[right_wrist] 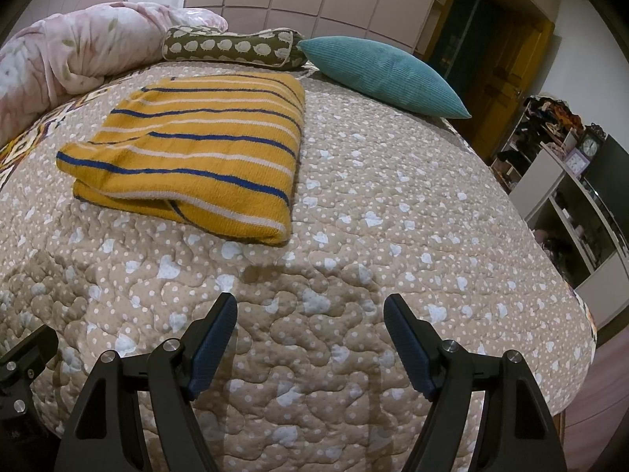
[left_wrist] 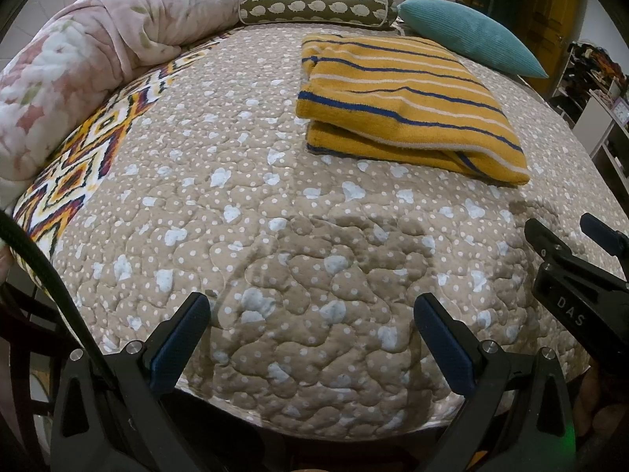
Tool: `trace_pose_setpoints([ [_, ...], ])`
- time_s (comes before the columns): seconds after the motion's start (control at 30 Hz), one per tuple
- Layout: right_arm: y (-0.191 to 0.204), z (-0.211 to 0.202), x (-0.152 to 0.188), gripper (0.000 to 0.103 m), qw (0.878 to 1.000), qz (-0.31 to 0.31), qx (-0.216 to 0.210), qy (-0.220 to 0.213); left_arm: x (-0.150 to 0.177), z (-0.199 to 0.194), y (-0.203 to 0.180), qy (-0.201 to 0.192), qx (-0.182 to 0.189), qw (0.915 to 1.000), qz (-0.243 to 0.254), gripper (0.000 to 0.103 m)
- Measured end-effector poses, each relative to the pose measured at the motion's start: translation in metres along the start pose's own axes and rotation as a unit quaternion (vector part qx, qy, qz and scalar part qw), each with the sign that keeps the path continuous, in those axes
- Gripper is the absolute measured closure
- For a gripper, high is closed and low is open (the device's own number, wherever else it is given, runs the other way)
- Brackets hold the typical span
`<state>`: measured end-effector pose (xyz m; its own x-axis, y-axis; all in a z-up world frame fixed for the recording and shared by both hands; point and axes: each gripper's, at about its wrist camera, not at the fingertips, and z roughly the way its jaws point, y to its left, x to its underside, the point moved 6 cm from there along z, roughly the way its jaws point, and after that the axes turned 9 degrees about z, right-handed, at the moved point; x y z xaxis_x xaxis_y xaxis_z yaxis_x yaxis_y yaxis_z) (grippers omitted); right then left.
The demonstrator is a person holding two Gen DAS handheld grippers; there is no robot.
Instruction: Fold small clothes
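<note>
Folded striped garment (right_wrist: 188, 149) on quilt (right_wrist: 393, 236), both tools spread, empty

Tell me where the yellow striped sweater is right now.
The yellow striped sweater lies folded on the quilted bedspread, right of centre in the left wrist view, left of centre in the right wrist view, just in front of the teal pillow.

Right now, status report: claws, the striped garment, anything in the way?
Left claw open, empty. Right claw open, empty. Yellow striped garment folded on the quilt. Nothing between.
</note>
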<state>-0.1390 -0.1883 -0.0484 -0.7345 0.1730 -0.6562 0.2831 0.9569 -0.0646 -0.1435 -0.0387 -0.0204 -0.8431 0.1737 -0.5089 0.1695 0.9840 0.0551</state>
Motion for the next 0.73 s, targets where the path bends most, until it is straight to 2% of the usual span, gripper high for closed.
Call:
trace_pose_setpoints([
  [0.73,0.0022,0.002,-0.0015,0.022,1.0,-0.003,-0.006,-0.001,-0.0046,0.0035,0.0031,0.0,0.006,1.0,-0.003,0.002],
])
